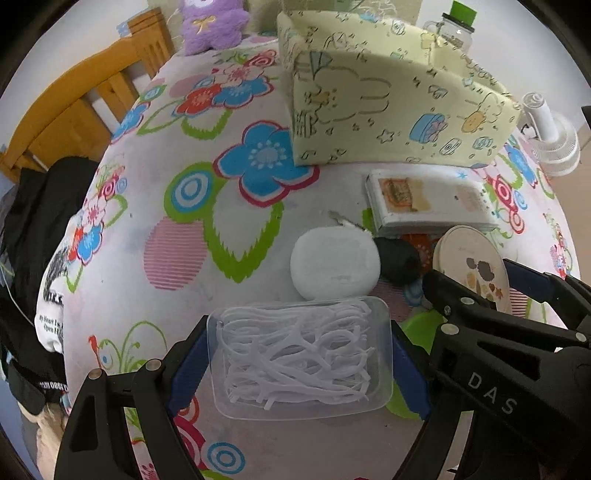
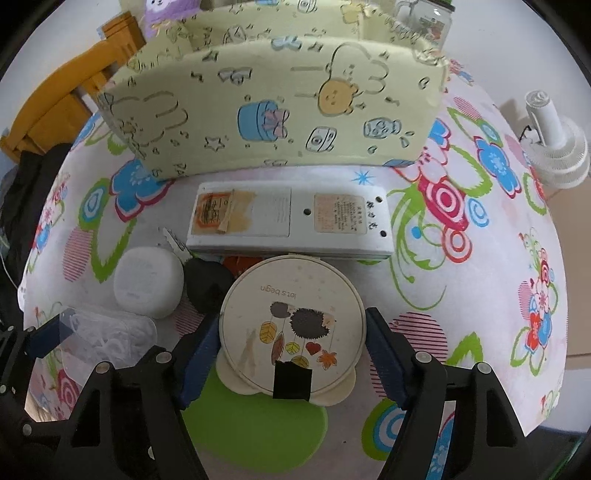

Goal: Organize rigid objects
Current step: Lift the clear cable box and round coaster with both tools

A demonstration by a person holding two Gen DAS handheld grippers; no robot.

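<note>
Flowery bedsheet [image 1: 155,206] covers the bed everything sits on, w/ a wooden headboard [image 1: 74,110] off to the side.

Nearest: left gripper [image 1: 299,363] has its fingers clamped on the sides of a clear plastic box of floss picks [image 1: 299,354], looks held. Right gripper [image 2: 293,339] straddles the round hedgehog tin [image 2: 291,325]; left finger seems to touch the rim, right finger just beside it, so can't tell if it's gripping properly yet. No earlier pic to compare.

Imo the step in hand is grabbing both items at once, prob to drop them into the yellow fabric bin [image 2: 273,122] further back. Next move calls for a firm squeeze on the tin, then lifting both clear up and over the bin's front wall.

In the way: white round case [image 1: 334,264] and a black lump [image 2: 205,286] sit just beyond the floss box, touching or nearly. Flat white device [image 2: 291,221] lies btwn the tin and the bin, so the lift has to clear it.

Far back: purple plush [image 1: 214,26], glass jar w/ green lid [image 1: 456,26], white fan [image 2: 554,147] off the bed.
</note>
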